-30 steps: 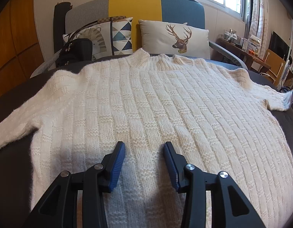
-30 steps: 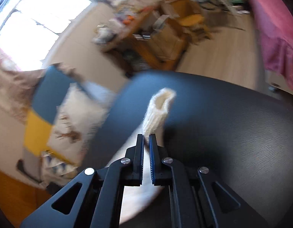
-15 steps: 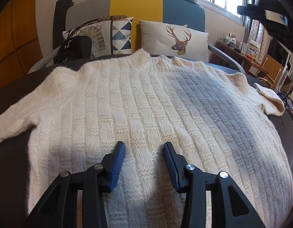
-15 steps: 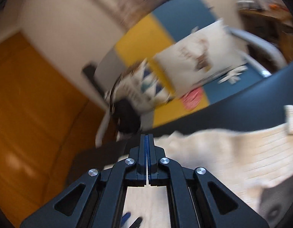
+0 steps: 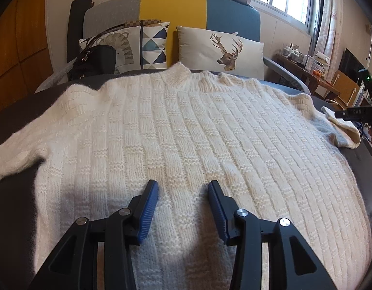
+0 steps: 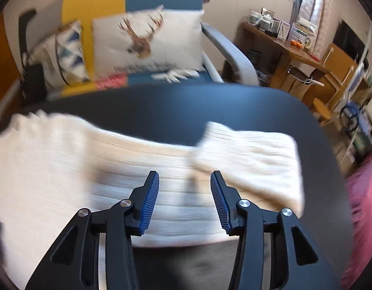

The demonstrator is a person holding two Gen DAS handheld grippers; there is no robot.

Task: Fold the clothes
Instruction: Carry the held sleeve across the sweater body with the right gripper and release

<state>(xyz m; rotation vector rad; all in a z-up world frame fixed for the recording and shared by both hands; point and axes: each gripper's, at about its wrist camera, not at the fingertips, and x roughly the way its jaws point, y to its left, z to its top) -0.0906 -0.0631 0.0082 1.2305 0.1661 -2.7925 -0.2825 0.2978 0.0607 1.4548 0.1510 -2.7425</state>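
- Bag (image 5: 94, 61), black, far left on sofa (image 5: 172, 7), beside a zebra pillow (image 5: 124, 46).
- Sweater (image 5: 186, 133), cream knit, spread flat on dark table (image 5: 12, 205), collar toward sofa; its L sleeve runs off to the left edge.
- Left gripper (image 5: 183, 191) over sweater's lower mid, jaws apart, nothing betw. them, pads clear of the knit.
- Deer pillow (image 5: 222, 48) behind collar.
- Sweater's R sleeve (image 6: 248, 152) folded back on itself near table's right edge; view blurred.
- Right gripper (image 6: 184, 181) over sweater (image 6: 65, 164) by that sleeve, jaws opening, nothing betw. them.
- Desk (image 6: 282, 46) w/ clutter far right.
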